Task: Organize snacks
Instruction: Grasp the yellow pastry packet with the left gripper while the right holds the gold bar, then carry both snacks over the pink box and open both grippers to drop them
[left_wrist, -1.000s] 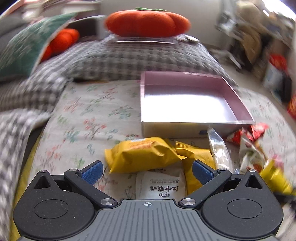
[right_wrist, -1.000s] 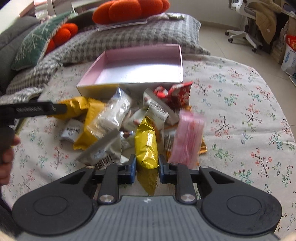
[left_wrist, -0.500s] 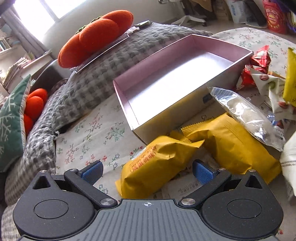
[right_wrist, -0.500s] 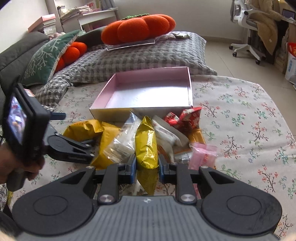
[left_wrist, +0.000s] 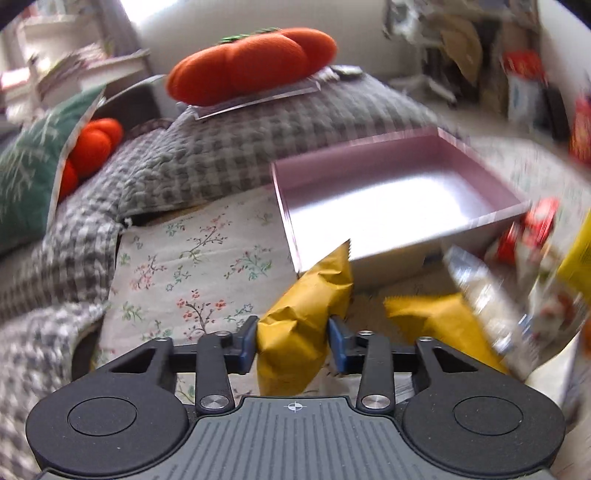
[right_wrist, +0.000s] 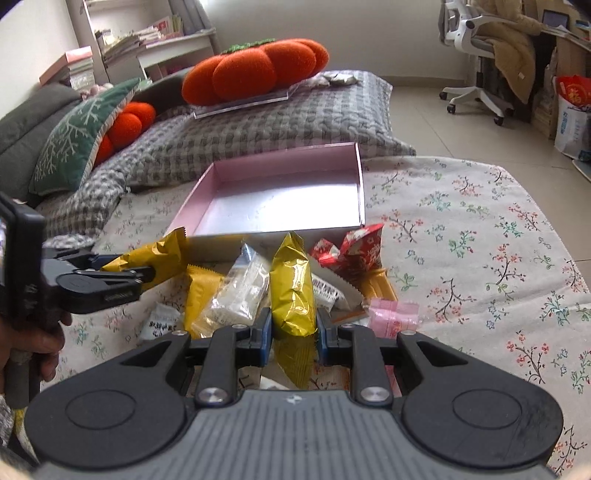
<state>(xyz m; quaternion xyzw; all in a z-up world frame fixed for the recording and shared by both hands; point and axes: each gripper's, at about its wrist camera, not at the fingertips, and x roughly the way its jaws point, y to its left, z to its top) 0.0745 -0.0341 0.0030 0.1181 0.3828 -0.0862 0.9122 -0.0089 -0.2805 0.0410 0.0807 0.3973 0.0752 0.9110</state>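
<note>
A mustard snack packet (left_wrist: 306, 295) stands between the blue pads of my left gripper (left_wrist: 291, 343). Its jaws are closing and both pads press the packet's sides. In the right wrist view this left gripper (right_wrist: 122, 269) holds that packet (right_wrist: 162, 254) just left of the empty pink box (right_wrist: 280, 199). My right gripper (right_wrist: 293, 332) is shut on a shiny yellow packet (right_wrist: 291, 288) above the snack pile. The pile holds a second mustard packet (right_wrist: 201, 295), a clear packet (right_wrist: 240, 291), red packets (right_wrist: 354, 251) and a pink packet (right_wrist: 393, 314). The box (left_wrist: 388, 192) lies beyond the left gripper.
Everything lies on a floral sheet (right_wrist: 480, 240). A grey checked quilt (right_wrist: 258, 122) with an orange pumpkin cushion (right_wrist: 251, 70) rises behind the box, and a green cushion (right_wrist: 74, 136) sits at left. A person's hand (right_wrist: 44, 343) grips the left tool. An office chair (right_wrist: 476, 55) stands far right.
My left gripper's jaws went from wide open to closed on the mustard packet, which now stands on end between the pads. The right gripper kept its shiny yellow packet.
</note>
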